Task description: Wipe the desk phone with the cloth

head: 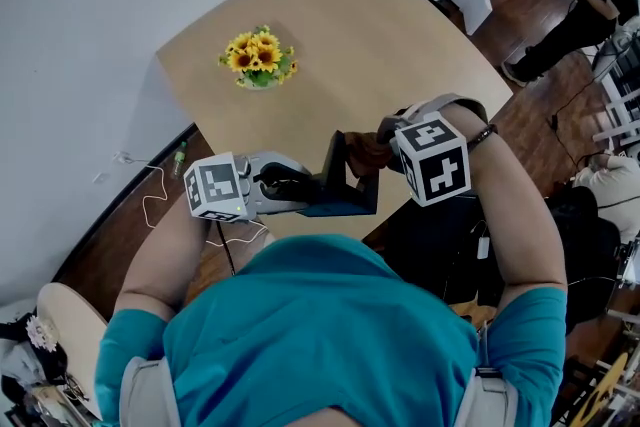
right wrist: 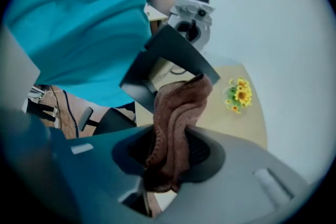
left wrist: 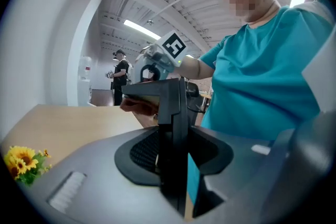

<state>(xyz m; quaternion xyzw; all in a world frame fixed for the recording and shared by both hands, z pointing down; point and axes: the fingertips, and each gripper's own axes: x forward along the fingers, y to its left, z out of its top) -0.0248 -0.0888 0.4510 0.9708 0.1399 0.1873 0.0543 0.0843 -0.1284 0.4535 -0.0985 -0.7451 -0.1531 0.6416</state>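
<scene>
- Left gripper [left wrist: 173, 157]: jaws clamped on a thin dark panel of the desk phone [right wrist: 170, 60]. The panel sits edge-on between the pads.
- Right gripper [right wrist: 170, 157]: jaws closed on a bunched brown cloth [right wrist: 178, 118]. The free end of the cloth sticks out ahead of the jaws.
- Phone position: held in the air over the near edge of the table [head: 400, 45], not resting on it. It hangs between the two grippers, close to the person's chest.
- Key relation: the phone lies directly ahead of the right gripper, toward the person's left. The cloth tip appears to touch the phone's upper edge, though the contact is hard to confirm.
- Axis: in the head view the phone body runs approx. left-right from the left gripper's jaws, with one part standing up at the end facing the cloth.
- Nearer arm: the right gripper is the wiping side and the left acts as a fixture only.
- Judgement: the next stroke prob. needs the cloth drawn along the phone's tilted face while the left grip holds firm. Risk: the thin panel could twist in the left jaws under side load.
- Ref. object: sunflowers [head: 258, 57] stand near the table's far left corner, well apart from the work.
</scene>
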